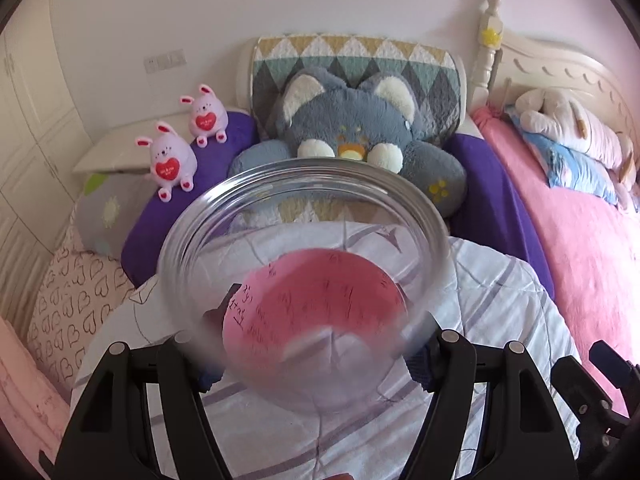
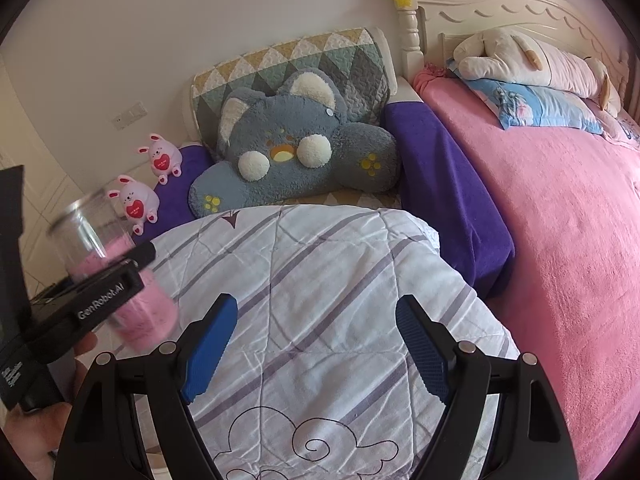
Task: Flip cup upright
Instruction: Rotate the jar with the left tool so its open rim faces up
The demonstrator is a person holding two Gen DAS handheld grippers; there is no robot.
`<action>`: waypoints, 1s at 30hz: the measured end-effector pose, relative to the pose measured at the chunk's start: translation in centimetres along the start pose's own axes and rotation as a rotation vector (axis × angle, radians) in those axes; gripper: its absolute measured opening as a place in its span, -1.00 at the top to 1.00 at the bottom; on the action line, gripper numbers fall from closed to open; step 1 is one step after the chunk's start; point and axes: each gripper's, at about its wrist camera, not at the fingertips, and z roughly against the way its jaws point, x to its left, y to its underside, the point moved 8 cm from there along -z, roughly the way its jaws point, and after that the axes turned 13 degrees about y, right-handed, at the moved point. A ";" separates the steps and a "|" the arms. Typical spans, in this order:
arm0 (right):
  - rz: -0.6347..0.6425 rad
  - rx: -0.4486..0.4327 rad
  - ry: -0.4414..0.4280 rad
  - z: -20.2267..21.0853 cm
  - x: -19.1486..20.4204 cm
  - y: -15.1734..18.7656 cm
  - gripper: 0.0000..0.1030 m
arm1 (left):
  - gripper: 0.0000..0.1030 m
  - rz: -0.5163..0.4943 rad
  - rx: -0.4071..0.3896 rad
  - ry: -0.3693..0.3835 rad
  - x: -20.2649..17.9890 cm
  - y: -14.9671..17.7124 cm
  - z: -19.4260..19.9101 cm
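A clear plastic cup [image 1: 304, 280] with a pink paper lining fills the middle of the left wrist view, its open rim facing away toward the pillows. My left gripper [image 1: 312, 364] is shut on the cup, one finger on each side. In the right wrist view the cup [image 2: 108, 268] shows at the far left, held in the air by the left gripper [image 2: 100, 300], rim up and tilted left. My right gripper [image 2: 316, 352] is open and empty above the white striped quilt [image 2: 320, 280].
A grey plush cushion [image 2: 288, 148] leans on a quilted pillow at the bed head. Two small pink rabbit toys [image 2: 138, 200] sit on a purple blanket [image 2: 448, 184]. A pink blanket [image 2: 560, 240] and a white plush dog [image 2: 532, 64] lie to the right.
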 end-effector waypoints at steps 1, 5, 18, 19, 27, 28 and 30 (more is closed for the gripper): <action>0.000 0.000 0.002 0.0 0.0 0.0 -0.60 | -0.39 -0.001 0.001 0.000 0.0 0.1 0.0; -0.004 0.001 0.004 0.1 -0.1 0.0 -0.60 | -0.38 -0.020 0.042 -0.009 -0.3 0.9 -0.2; -0.002 -0.010 0.003 0.8 -0.1 0.1 -0.60 | -0.38 -0.038 0.137 0.018 -1.1 1.6 -0.1; -0.003 -0.011 0.002 0.9 -0.1 0.1 -0.60 | -0.38 -0.041 0.138 0.022 -1.3 1.7 0.3; -0.007 -0.015 -0.006 1.3 -0.5 0.2 -0.60 | -0.38 -0.066 0.183 -0.012 -1.5 2.7 -1.0; -0.007 -0.014 -0.007 1.3 -0.4 0.3 -0.60 | -0.44 -0.070 0.182 -0.024 -1.4 2.8 -1.2; -0.004 -0.016 -0.005 1.5 -0.5 0.4 -0.60 | -0.47 -0.089 0.179 -0.051 -1.3 2.8 -1.2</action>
